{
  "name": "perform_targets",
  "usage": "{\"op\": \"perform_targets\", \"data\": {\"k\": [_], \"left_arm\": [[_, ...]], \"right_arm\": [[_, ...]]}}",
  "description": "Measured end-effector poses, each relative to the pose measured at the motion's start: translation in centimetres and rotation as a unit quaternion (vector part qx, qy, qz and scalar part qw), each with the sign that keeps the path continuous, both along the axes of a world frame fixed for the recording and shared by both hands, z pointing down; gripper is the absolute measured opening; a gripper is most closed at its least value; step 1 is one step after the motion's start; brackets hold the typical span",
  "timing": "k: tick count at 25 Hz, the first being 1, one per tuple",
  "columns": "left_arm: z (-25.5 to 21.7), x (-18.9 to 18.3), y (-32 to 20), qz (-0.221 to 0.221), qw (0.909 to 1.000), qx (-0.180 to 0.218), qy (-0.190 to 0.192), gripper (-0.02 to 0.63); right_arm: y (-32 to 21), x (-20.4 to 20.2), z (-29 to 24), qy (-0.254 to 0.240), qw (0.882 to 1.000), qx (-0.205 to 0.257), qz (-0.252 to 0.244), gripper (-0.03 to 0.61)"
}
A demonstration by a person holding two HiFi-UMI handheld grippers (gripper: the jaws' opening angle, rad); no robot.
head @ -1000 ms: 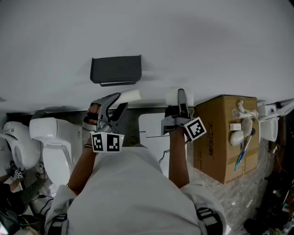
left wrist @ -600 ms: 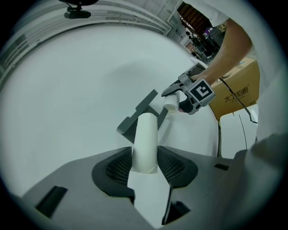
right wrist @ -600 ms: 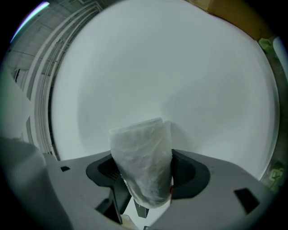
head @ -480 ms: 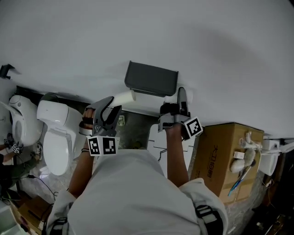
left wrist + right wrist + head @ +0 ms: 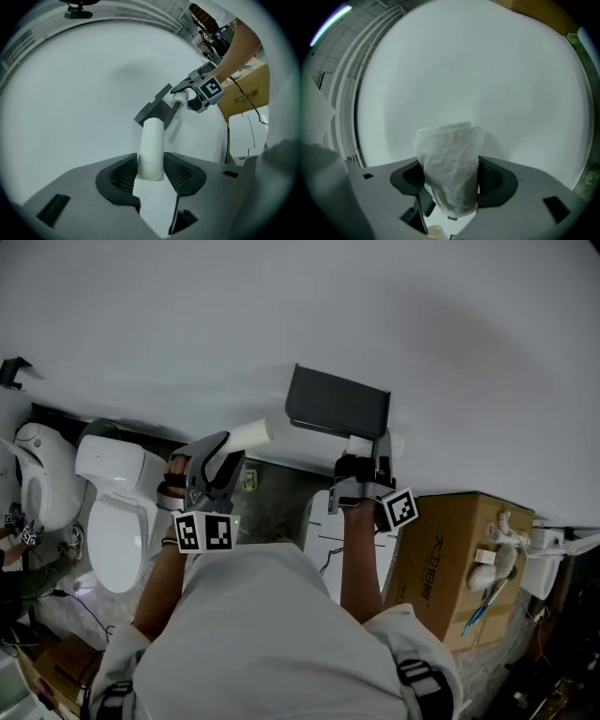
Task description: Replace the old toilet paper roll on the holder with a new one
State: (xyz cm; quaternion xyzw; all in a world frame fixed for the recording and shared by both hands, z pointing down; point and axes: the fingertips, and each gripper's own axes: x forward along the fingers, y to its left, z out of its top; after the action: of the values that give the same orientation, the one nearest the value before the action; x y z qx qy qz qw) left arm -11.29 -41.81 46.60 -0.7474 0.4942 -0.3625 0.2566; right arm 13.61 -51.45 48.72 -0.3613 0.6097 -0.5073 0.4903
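Observation:
A dark grey paper holder (image 5: 336,401) hangs on the white wall. My left gripper (image 5: 230,454) is shut on a plain white tube (image 5: 247,438) that points toward the holder's left end; in the left gripper view the tube (image 5: 152,147) sticks out between the pads of the left gripper (image 5: 151,174) toward the holder (image 5: 154,110). My right gripper (image 5: 371,448) sits just below the holder's right end with a white paper roll (image 5: 357,444) between its jaws. In the right gripper view the crinkled roll (image 5: 449,159) fills the right gripper (image 5: 450,182), whose jaws are closing on it.
Two white toilets (image 5: 114,512) (image 5: 36,486) stand at the left. A cardboard box (image 5: 455,549) with cables and white parts on top stands at the right. A white toilet lid (image 5: 323,531) lies below the holder, between my arms.
Both grippers have come up closer to the holder. The right gripper now sits right under its right end, and the tube in the left gripper points at its left end.

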Motion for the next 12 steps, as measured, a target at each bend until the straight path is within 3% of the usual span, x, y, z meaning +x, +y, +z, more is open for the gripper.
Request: {"op": "perform_targets", "data": {"k": [4,8,12], "left_arm": [[-0.2,-1.8,0.9,-0.006,1.0000,0.001,-0.008,0.201],[0.0,-6.0,2.5,-0.049,0.9988,-0.005,-0.006,0.201],[-0.1,-10.2,4.6,-0.100,0.9950,-0.004,-0.001,0.201]], "right_arm": [[-0.2,-4.5,0.0,-0.008,0.999,-0.009,-0.034,0.314],[-0.4,-11.0,0.4,-0.026,0.996,-0.021,-0.087,0.314],[-0.3,-12.6,0.9,-0.042,0.997,-0.018,-0.068,0.313]]}}
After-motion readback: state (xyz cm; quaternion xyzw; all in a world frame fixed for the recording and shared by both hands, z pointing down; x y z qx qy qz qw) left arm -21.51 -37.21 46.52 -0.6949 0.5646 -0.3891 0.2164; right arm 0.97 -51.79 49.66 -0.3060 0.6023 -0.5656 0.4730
